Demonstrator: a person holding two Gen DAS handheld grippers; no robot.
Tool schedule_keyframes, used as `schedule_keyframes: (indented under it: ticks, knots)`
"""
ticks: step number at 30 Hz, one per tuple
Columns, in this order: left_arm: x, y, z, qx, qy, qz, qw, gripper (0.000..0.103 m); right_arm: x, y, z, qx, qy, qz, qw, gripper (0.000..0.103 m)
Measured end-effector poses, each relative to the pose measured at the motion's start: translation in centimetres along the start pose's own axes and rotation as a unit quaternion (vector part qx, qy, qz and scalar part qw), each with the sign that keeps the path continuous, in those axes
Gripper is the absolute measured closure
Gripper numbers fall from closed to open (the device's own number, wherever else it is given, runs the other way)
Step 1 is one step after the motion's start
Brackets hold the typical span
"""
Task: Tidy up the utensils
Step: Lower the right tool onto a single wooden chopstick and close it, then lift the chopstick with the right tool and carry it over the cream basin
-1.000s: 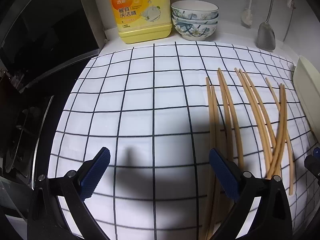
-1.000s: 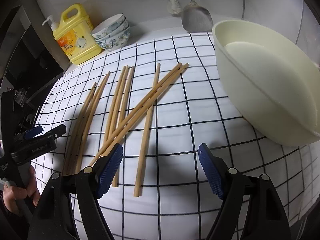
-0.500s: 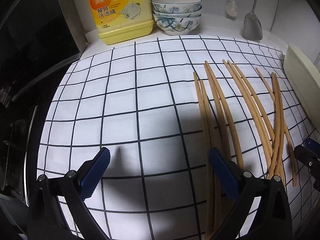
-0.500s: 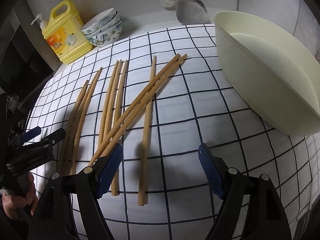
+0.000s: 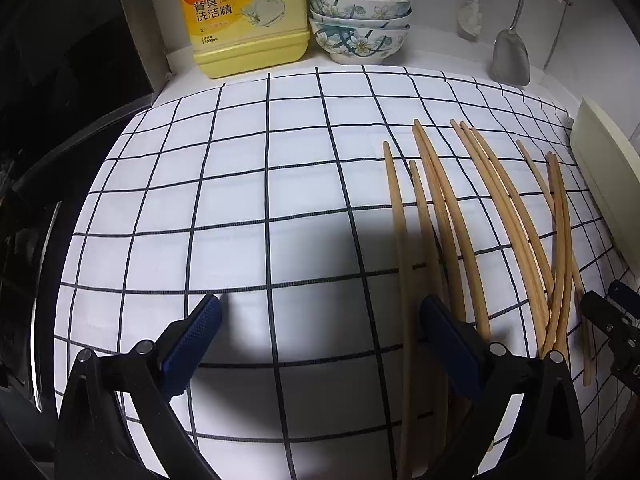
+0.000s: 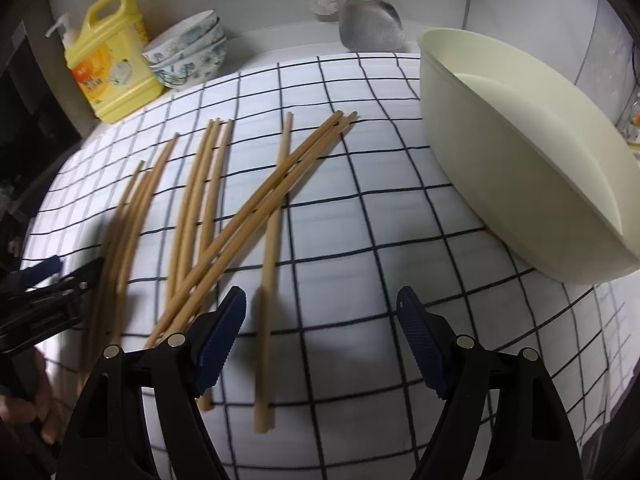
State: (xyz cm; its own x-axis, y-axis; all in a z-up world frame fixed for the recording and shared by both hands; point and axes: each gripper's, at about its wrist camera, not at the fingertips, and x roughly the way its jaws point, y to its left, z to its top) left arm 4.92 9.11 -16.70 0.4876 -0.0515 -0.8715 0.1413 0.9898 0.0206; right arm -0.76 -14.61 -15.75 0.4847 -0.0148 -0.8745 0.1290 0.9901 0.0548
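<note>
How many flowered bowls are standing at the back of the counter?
3, all in one stack beside the yellow detergent bottle, behind the checked cloth.

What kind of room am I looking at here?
Most likely a home kitchen counter. A yellow dish soap jug stands by stacked floral bowls, a metal spatula hangs on the wall, and wooden chopsticks lie scattered on a checked cloth.

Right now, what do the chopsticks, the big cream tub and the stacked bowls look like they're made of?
Chopsticks: probably bamboo or wood, tan and matte. Cream tub: likely plastic, with smooth, thin, evenly coloured walls. Stacked bowls: apparently glazed ceramic, glossy white with a blue floral print.
</note>
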Motion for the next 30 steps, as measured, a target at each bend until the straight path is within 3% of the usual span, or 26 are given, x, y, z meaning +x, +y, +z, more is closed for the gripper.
schedule_keyframes:
  ticks: [7, 14, 18, 23, 30]
  knots:
    - [0.0, -0.6, 0.4, 0.011, -0.005, -0.004, 0.9999, 0.015, 0.4, 1.1, -0.1, -0.042, -0.011, -0.021, 0.999, 0.034]
    - [-0.4, -1.9, 0.8, 0.028, -0.008, -0.022, 0.9993, 0.051, 0.3, 2.8, 0.3, -0.08, -0.009, 0.006, 0.997, 0.072]
    - [-0.6, -2.8, 0.8, 0.046, -0.008, -0.032, 0.9984, 0.066, 0.2, 4.0, 0.1, -0.104, -0.012, 0.005, 0.994, 0.093]
    - [-0.8, -3.6, 0.6, 0.064, -0.011, -0.045, 0.9969, 0.095, 0.2, 4.3, 0.3, -0.108, -0.008, 0.009, 0.994, 0.097]
    - [-0.9, -3.4, 0.7, 0.055, -0.009, -0.051, 0.9971, 0.096, -0.3, 3.9, 0.4, -0.106, -0.014, 0.001, 0.994, 0.097]
